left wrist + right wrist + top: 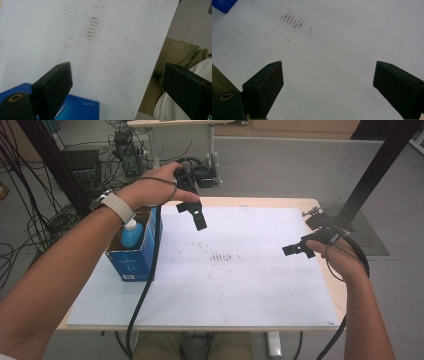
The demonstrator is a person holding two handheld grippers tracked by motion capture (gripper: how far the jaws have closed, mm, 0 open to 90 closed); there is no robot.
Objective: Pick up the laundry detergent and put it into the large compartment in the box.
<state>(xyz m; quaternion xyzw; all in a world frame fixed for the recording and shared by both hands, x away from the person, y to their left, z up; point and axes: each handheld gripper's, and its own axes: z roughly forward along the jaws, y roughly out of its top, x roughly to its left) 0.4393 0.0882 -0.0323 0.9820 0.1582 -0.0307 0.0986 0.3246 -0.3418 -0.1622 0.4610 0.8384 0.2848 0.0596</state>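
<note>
From the high view I see a blue bottle point(131, 234) standing inside the blue carton point(136, 256); my left gripper point(192, 215) and right gripper point(298, 248) both gape, pinching nothing.

We can make out little lettering. On the blue box point(223, 5), beyond our right gripper's point(327, 82) left jaw, white print begins "5.0". Beside our left gripper's point(117, 85) left jaw, that box point(80, 107) bears small white print, too blurred to read.

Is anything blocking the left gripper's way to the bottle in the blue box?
Nothing visible does. The left gripper hangs open beside the blue box, and the bottle stands in the box's open top, though the forearm crosses above it.
</note>
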